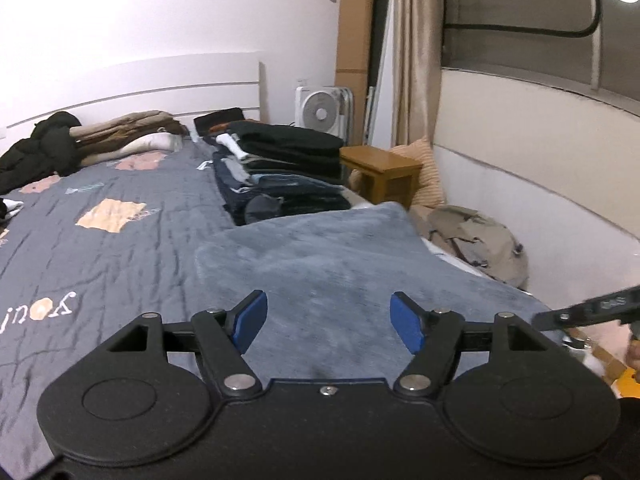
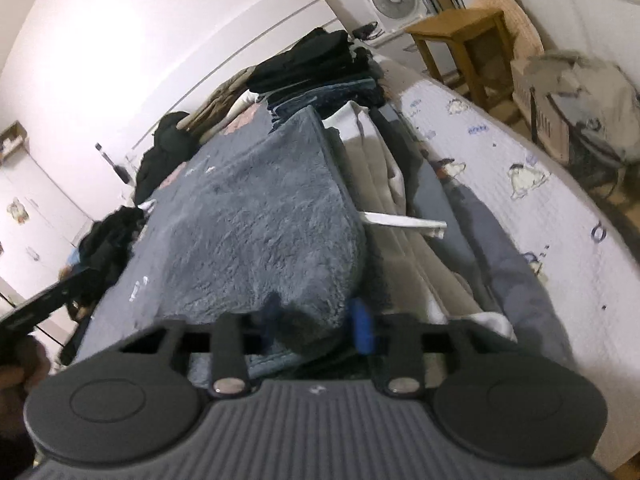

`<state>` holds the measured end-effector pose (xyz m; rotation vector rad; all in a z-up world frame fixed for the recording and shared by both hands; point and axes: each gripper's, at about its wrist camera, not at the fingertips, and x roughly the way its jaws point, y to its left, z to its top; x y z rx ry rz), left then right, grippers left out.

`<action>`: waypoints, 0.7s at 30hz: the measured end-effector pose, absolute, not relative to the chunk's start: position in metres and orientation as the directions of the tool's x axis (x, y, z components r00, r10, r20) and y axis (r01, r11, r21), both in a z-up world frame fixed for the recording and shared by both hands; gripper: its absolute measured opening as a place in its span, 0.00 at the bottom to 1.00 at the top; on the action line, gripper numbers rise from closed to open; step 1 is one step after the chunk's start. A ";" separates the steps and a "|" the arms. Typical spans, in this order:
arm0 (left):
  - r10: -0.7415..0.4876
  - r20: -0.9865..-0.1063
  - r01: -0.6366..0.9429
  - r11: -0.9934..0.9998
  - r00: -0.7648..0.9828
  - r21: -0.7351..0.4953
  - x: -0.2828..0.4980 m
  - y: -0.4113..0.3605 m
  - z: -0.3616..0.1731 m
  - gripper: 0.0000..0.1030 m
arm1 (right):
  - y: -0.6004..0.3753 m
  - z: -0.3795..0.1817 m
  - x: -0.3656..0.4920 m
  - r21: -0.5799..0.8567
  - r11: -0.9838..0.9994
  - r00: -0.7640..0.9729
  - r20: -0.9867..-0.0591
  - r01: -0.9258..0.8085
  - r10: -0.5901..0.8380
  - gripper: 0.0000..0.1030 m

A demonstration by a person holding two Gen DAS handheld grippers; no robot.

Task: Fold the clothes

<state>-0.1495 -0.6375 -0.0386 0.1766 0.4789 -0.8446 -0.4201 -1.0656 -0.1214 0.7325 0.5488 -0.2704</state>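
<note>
A grey-blue fleece garment (image 1: pixel 320 256) lies folded on the bed, over the grey patterned quilt (image 1: pixel 100 240). My left gripper (image 1: pixel 328 320) hovers over its near part with the blue pads wide apart and nothing between them. In the right wrist view the same fleece (image 2: pixel 260 220) rests on beige and white clothes (image 2: pixel 380 184). My right gripper (image 2: pixel 318 320) is at its near edge, the blue pads close together with a bunch of fleece pinched between them. Part of the right gripper's body (image 1: pixel 592 310) shows at the right edge of the left wrist view.
A stack of folded dark clothes (image 1: pixel 280 168) sits further up the bed. Black jackets (image 1: pixel 36 152) and brown bedding (image 1: pixel 132 128) lie by the headboard. Beside the bed stand a wooden stool (image 1: pixel 380 172), a white fan (image 1: pixel 320 112) and a beige backpack (image 1: pixel 480 244).
</note>
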 end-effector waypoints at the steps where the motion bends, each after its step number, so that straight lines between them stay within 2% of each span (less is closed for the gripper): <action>1: -0.674 -0.473 0.752 0.658 0.568 -0.035 -0.153 -0.637 -0.040 0.66 | -1.067 -0.121 -0.421 0.568 0.710 0.830 -0.556 0.415 -0.040 0.16; 8: -0.668 -0.466 0.746 0.666 0.581 -0.025 -0.167 -0.632 -0.040 0.66 | -1.075 -0.096 -0.443 0.620 0.687 0.874 -0.485 0.380 -0.046 0.13; 10: -0.673 -0.465 0.748 0.663 0.575 -0.034 -0.168 -0.629 -0.040 0.67 | -1.073 -0.094 -0.443 0.588 0.709 0.857 -0.514 0.389 -0.043 0.13; 12: -0.668 -0.473 0.748 0.664 0.575 -0.029 -0.168 -0.629 -0.043 0.74 | -1.068 -0.104 -0.436 0.525 0.731 0.807 -0.588 0.437 -0.060 0.15; 14: -0.656 -0.490 0.745 0.666 0.574 -0.019 -0.171 -0.628 -0.049 0.74 | -1.065 -0.113 -0.434 0.485 0.747 0.775 -0.629 0.455 -0.064 0.17; 16: -0.647 -0.505 0.744 0.668 0.572 -0.013 -0.173 -0.625 -0.056 0.75 | -1.066 -0.112 -0.444 0.497 0.738 0.785 -0.615 0.457 -0.072 0.24; 17: -0.643 -0.510 0.742 0.670 0.571 -0.014 -0.174 -0.623 -0.058 0.75 | -1.069 -0.110 -0.450 0.513 0.724 0.792 -0.606 0.461 -0.075 0.36; 18: -0.640 -0.513 0.738 0.674 0.572 -0.018 -0.175 -0.621 -0.060 0.75 | -1.072 -0.107 -0.456 0.528 0.711 0.799 -0.597 0.464 -0.077 0.52; 19: -0.636 -0.516 0.734 0.679 0.573 -0.022 -0.175 -0.619 -0.062 0.75 | -1.076 -0.106 -0.463 0.547 0.697 0.808 -0.584 0.464 -0.079 0.59; 20: -0.633 -0.519 0.730 0.683 0.574 -0.025 -0.176 -0.616 -0.064 0.75 | -1.080 -0.106 -0.468 0.567 0.686 0.818 -0.570 0.457 -0.074 0.71; 21: -0.629 -0.522 0.726 0.688 0.575 -0.029 -0.177 -0.614 -0.066 0.75 | -1.085 -0.107 -0.472 0.588 0.674 0.828 -0.558 0.447 -0.062 0.75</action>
